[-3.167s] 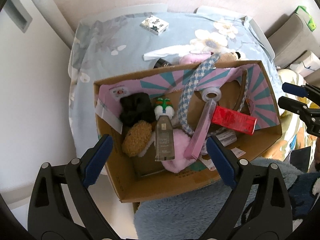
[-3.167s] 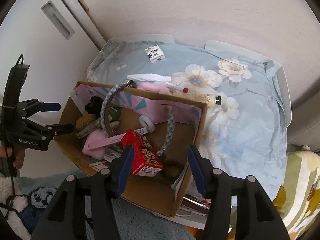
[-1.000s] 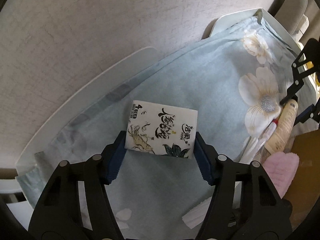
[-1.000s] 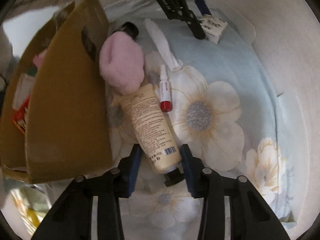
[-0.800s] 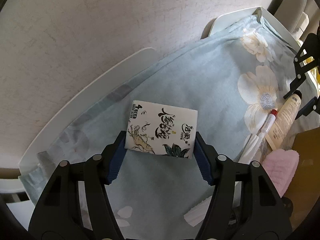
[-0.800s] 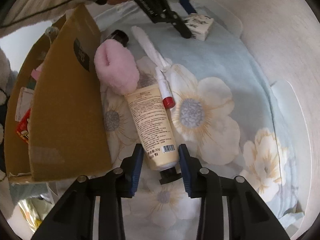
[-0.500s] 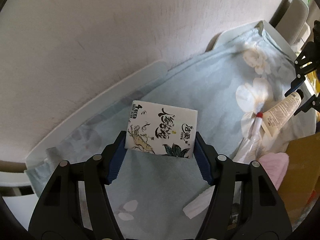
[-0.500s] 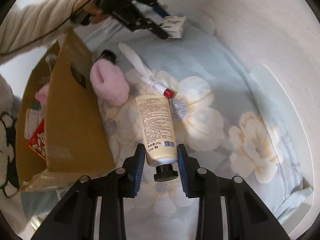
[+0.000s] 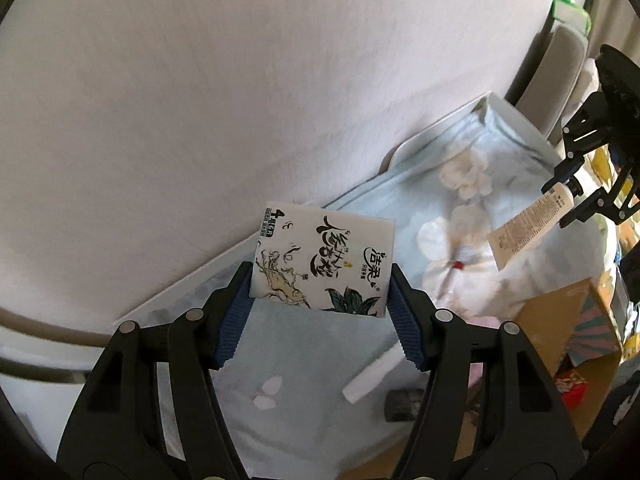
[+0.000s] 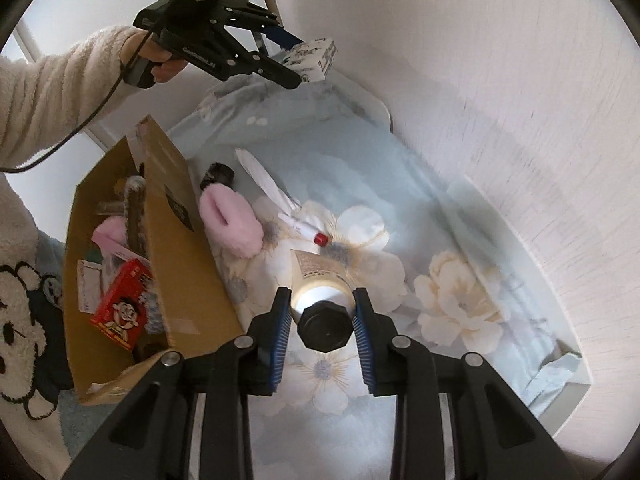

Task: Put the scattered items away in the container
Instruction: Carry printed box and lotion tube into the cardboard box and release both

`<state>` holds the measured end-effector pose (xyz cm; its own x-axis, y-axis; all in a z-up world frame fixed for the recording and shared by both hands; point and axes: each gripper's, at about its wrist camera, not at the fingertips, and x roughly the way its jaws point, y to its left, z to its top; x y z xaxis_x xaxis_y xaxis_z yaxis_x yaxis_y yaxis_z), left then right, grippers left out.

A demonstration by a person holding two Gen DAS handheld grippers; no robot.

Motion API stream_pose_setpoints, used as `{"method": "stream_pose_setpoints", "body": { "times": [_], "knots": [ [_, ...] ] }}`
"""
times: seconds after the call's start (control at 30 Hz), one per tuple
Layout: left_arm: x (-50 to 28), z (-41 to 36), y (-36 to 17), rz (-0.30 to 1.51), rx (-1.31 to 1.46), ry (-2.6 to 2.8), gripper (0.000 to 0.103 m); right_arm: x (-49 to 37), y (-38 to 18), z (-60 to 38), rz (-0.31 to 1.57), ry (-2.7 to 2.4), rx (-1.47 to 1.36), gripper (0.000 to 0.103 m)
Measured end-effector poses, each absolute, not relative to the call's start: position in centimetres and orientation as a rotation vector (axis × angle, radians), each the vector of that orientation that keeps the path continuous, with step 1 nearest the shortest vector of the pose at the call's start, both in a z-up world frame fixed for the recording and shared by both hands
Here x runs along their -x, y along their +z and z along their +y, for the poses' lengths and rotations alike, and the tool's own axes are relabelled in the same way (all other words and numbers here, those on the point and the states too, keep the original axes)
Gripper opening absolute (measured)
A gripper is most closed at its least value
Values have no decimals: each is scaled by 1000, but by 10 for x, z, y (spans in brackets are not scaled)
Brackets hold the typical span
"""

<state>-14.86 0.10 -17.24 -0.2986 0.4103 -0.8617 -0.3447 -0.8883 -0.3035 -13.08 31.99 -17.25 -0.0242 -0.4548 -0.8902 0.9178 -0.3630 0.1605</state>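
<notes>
Tissue packet (image 9: 322, 264) sat clamped between the blue pads of the left tool (image 9: 320, 300), and over the last second it had risen off the flowered cloth of the desk (image 9: 304, 364) until the pale wall filled the space ahead of the tool. To the right of that tool and lower, the cardboard box (image 9: 576, 320) stood with its load. Further right, the right tool (image 10: 320, 320) was clenched on the cream tube (image 10: 320, 280) just behind its black cap, and the tube, which had lain flat a second before, now hung clear of the cloth. Both pickups looked done, so carrying to the box seemed next. Below and ahead of the right tool, a pink fluffy thing (image 10: 232, 220), a white stick (image 10: 264, 180), a red-capped pen (image 10: 308, 232) and a small dark jar (image 10: 218, 176) remained on the desk
</notes>
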Motion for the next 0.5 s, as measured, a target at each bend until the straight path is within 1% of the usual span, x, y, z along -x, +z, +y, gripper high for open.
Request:
{"method": "stream_pose_setpoints", "body": {
  "times": [0.03,0.13,0.2,0.3,0.4,0.5],
  "knots": [
    [146,1,-165,-87,1486,2211,61,125,-173,319,594,-1630,-1142,28],
    [126,-6,-135,-100,1467,2230,61,117,-151,317,611,-1649,-1100,28],
    [107,-13,-112,-107,1458,2243,61,108,-124,318,567,-1667,-1060,28],
    [68,-21,-83,-169,1453,2251,61,89,-87,319,505,-1701,-991,28],
    [28,-22,-69,-206,1482,2266,61,57,-55,317,450,-1724,-930,28],
    [-13,-15,-69,-253,1533,2253,61,23,-45,313,410,-1710,-918,28]
  ]
}}
